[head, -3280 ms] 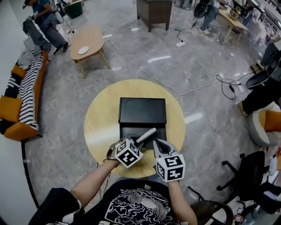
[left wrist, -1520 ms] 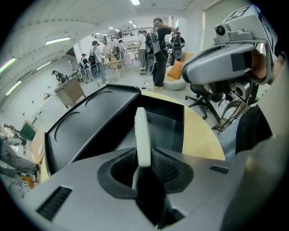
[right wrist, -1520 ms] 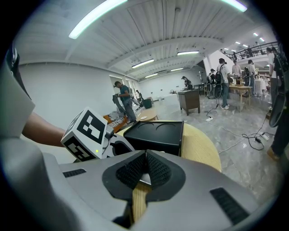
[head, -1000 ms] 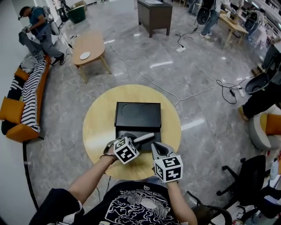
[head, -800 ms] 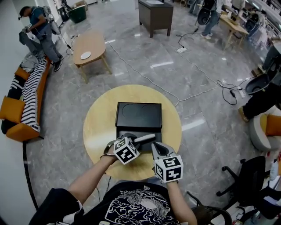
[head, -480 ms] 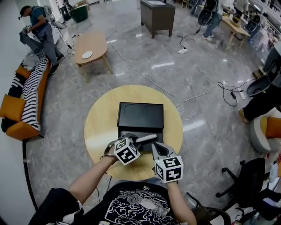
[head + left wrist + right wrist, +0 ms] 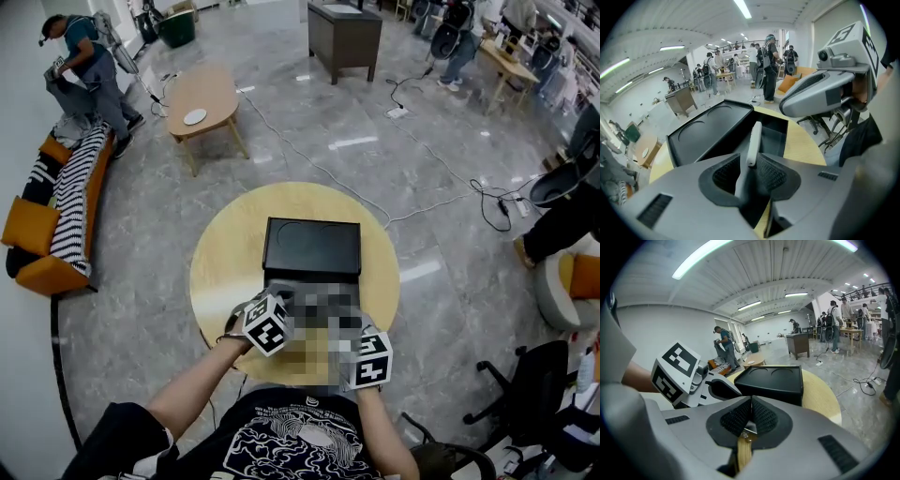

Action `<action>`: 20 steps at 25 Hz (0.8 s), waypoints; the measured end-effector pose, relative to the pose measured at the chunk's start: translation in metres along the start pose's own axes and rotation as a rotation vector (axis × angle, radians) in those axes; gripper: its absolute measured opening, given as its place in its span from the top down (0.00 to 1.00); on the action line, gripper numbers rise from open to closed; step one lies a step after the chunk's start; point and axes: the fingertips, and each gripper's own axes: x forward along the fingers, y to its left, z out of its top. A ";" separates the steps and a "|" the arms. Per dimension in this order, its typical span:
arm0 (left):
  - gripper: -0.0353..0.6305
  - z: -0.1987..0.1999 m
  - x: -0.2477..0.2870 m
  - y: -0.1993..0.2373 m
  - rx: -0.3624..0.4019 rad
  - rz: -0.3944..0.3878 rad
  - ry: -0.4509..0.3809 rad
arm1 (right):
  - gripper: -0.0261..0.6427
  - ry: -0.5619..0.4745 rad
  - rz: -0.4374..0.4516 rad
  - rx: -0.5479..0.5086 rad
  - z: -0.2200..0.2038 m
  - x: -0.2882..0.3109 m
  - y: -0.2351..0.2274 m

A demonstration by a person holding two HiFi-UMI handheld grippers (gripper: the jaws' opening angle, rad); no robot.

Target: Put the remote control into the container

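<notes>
Slim pale-grey remote (image 7: 753, 140) pinched in left claw (image 7: 748, 174), poking over open black container (image 7: 710, 129). Right claw (image 7: 751, 417) closed, empty. Head view: remote blurred out.

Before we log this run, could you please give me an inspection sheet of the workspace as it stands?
Surface: round wooden table on a grey marble floor.
Job's things: black container on the table, lid open; remote control held with its tip over the open compartment, not yet released.
Clutter: nothing seen on the visible tabletop.
Grippers: left gripper jaws shut on the remote control; right gripper jaws together, empty.
Cables: floor cable runs behind the table; more cables at the right.
Surroundings: sofa, coffee table, cabinet, office chair, people farther off.
</notes>
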 end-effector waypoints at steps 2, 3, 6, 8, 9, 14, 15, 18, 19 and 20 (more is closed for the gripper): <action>0.80 0.003 -0.008 0.001 -0.009 0.008 -0.031 | 0.93 0.002 -0.007 0.010 -0.001 0.001 0.004; 0.80 0.005 -0.012 0.002 -0.009 0.016 -0.051 | 0.93 0.003 -0.011 0.015 -0.001 0.002 0.006; 0.80 0.007 -0.025 0.008 -0.035 0.034 -0.100 | 0.93 0.000 -0.014 0.031 0.001 0.005 0.014; 0.80 0.006 -0.033 0.010 -0.059 0.033 -0.121 | 0.93 -0.007 -0.015 0.039 0.003 0.007 0.021; 0.80 0.006 -0.037 0.010 -0.063 0.032 -0.131 | 0.93 -0.011 -0.018 0.041 0.004 0.008 0.024; 0.80 0.006 -0.055 0.003 -0.077 0.006 -0.179 | 0.93 -0.035 -0.042 0.040 0.009 0.008 0.037; 0.80 0.006 -0.059 0.002 -0.080 -0.001 -0.191 | 0.93 -0.041 -0.047 0.041 0.010 0.008 0.040; 0.80 0.006 -0.070 0.001 -0.085 -0.014 -0.229 | 0.93 -0.052 -0.066 0.043 0.011 0.008 0.051; 0.80 0.007 -0.073 0.001 -0.087 -0.018 -0.240 | 0.93 -0.054 -0.073 0.043 0.011 0.008 0.054; 0.80 0.008 -0.076 0.001 -0.088 -0.019 -0.250 | 0.93 -0.057 -0.078 0.044 0.012 0.008 0.056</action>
